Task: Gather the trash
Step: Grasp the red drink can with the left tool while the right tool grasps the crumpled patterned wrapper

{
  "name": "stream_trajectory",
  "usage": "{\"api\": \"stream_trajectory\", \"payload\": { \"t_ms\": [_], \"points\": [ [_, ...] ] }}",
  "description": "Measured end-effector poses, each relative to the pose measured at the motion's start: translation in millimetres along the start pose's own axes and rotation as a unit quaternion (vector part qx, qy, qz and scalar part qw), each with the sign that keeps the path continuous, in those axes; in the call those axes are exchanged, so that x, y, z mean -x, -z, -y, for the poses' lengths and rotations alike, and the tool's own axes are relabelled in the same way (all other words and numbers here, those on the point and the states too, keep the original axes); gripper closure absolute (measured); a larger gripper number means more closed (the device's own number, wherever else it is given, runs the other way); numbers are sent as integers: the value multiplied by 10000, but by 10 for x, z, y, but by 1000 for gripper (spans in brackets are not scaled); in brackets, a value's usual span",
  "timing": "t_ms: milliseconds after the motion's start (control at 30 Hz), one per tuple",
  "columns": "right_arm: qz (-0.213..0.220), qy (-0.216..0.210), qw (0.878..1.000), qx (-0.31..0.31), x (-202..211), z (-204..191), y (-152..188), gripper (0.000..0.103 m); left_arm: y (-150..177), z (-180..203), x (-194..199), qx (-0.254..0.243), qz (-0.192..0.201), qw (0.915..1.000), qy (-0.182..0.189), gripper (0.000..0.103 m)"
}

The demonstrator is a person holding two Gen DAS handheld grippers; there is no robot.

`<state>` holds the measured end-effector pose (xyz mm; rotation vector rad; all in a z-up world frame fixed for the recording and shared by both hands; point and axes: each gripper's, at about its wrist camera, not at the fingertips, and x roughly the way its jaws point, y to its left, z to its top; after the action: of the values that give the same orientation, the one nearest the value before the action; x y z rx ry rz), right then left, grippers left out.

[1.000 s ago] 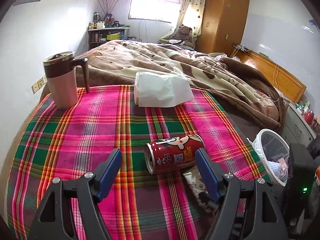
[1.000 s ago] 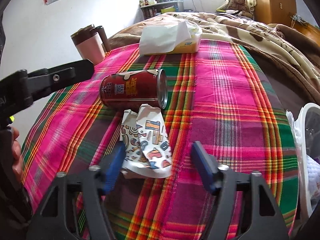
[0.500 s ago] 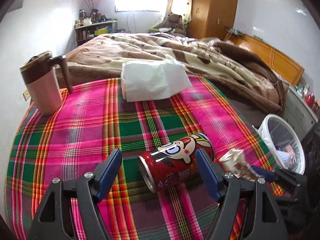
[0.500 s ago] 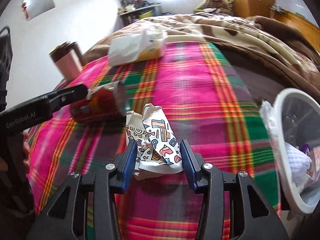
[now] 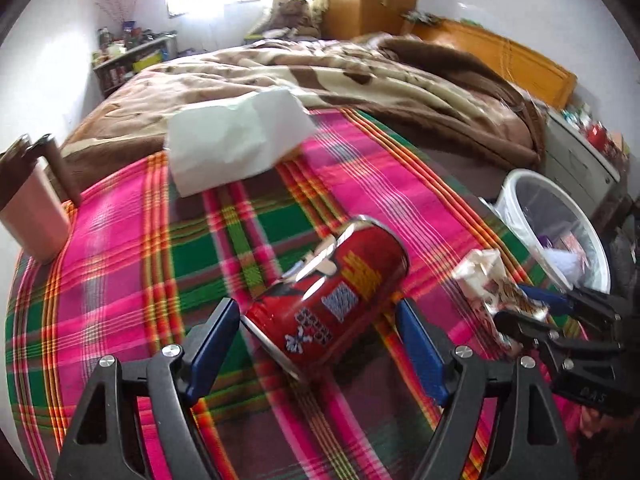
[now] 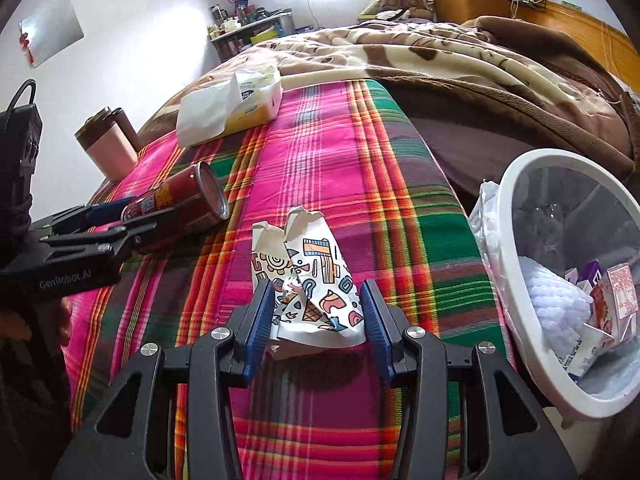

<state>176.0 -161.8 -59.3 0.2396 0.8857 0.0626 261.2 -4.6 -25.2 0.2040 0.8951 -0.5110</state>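
Two pieces of trash are being picked off the plaid-covered table (image 6: 328, 152) at once. The right gripper (image 6: 318, 312) has its fingers clenched on the crumpled printed paper wrapper (image 6: 308, 280), which sits near the table's near right edge, just beside the white trash bin (image 6: 516, 280) that already holds some scraps. The left gripper (image 5: 318, 344) straddles the red can (image 5: 332, 296), which is tipped up on its near rim between the blue fingers; those fingers have just been opening and, as far as the blur lets one tell, they are released around the can, not pressing it. A judgement: the step in hand is the pickup, and next the wrapper needs carrying right over the bin's rim and letting go, while the left fingers need to close squarely on the can's round body, which could roll or slip. Compared with a second ago, the wrapper, then lying free between wide fingers, is now gripped, and the can has swung from lying crosswise to pointing away and tilted. The tissue pack (image 5: 236, 140) and pink mug (image 5: 32, 216) stand at the far side.
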Motion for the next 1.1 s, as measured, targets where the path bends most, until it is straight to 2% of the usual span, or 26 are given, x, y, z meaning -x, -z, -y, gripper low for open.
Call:
{"api": "stream_trajectory", "payload": {
  "t_ms": [67,167,300,533,600,733,833,900,967,1000,1100],
  "points": [
    [-5,-43,10000,-39,-4,24,0,57,-20,29,21,-111,7,9998,159,21],
    [8,-42,10000,-63,0,45,0,57,-87,14,20,-179,102,9998,-11,21],
    [20,-42,10000,-66,9,65,4,57,-133,59,-103,-321,-87,9994,4,21],
    [85,13,9998,-163,24,162,-5,57,-165,136,-216,-335,-31,9994,59,21],
    [85,0,9998,-157,22,164,-6,57,-145,184,-271,-448,-143,9989,34,21],
    [98,-14,9998,-154,24,171,-4,57,-94,190,-294,-293,-213,9993,30,26],
    [96,-17,9998,-157,26,173,-4,57,-108,170,-284,-114,-209,9996,151,26],
    [102,-10,9998,-153,25,174,-5,57,-119,185,-310,-140,-221,9996,70,26],
    [103,-21,9998,-168,26,190,-7,57,-118,204,-327,-112,-243,9996,7,30],
    [103,-32,9998,-182,24,198,-9,57,-119,216,-318,-86,-217,9997,4,38],
    [110,-44,9997,-195,26,203,-11,57,-116,242,-303,-51,-218,9997,-29,41]
  ]
}}
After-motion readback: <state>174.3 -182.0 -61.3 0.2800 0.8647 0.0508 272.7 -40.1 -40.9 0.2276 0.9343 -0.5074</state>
